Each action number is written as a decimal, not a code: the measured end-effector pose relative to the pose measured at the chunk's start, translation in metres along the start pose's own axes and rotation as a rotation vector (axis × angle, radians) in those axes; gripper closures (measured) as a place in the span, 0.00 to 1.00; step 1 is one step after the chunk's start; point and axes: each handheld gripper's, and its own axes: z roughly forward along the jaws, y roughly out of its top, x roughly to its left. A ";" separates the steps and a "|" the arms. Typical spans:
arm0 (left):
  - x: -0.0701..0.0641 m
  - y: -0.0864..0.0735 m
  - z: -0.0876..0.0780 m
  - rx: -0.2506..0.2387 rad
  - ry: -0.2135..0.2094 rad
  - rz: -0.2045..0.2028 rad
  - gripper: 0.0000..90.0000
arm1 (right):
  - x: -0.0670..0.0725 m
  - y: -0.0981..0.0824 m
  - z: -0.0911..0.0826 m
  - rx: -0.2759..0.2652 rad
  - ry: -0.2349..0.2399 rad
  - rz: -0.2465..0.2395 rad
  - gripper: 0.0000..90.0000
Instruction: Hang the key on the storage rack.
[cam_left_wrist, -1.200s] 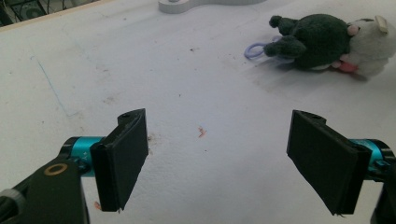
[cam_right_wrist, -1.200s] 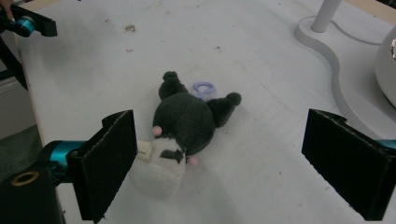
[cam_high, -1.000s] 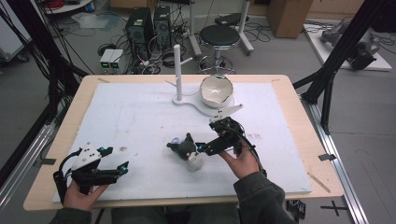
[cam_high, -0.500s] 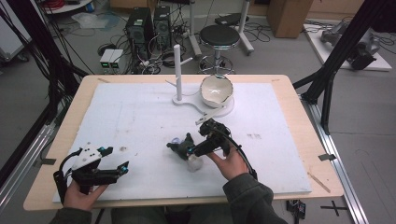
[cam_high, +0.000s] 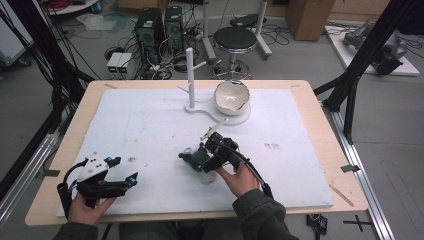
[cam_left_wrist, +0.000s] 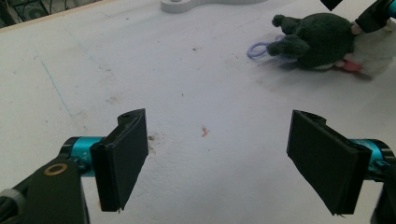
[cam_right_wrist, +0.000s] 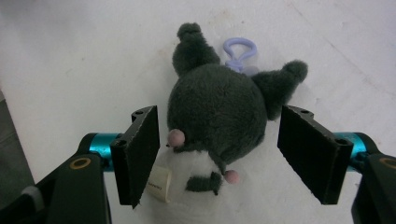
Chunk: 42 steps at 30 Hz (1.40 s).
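Observation:
A small plush toy (cam_right_wrist: 219, 116) with a dark grey head, white body and a lilac clip loop (cam_right_wrist: 239, 50) lies on the white mat (cam_high: 150, 125). My right gripper (cam_right_wrist: 219, 154) stands open, one jaw on each side of the toy's head, not touching it. In the high view the right gripper (cam_high: 209, 159) sits over the plush toy (cam_high: 196, 161) near the mat's front middle. My left gripper (cam_high: 117, 182) rests open at the front left, with bare mat between its jaws, and the plush toy (cam_left_wrist: 322, 44) lies far off at its upper right.
A white stand with an upright post (cam_high: 190, 75) and a cream bowl (cam_high: 231, 95) sit at the back middle of the mat. The wooden table's edge (cam_high: 340, 145) runs round the mat. A stool, computers and cables are on the floor behind.
My right gripper has moved left and forward from beside the toy until its open jaws straddle the toy's head. The left gripper has stayed still.

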 end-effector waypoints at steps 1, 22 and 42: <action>0.000 0.000 0.000 0.000 0.001 -0.003 0.23 | 0.000 0.000 0.000 0.000 0.000 0.000 0.32; 0.002 0.000 -0.002 -0.002 0.003 0.001 0.23 | 0.006 -0.008 0.021 0.025 -0.053 0.034 0.44; 0.004 -0.001 -0.004 -0.008 0.006 -0.002 0.23 | -0.002 -0.004 0.000 -0.065 0.052 0.046 0.54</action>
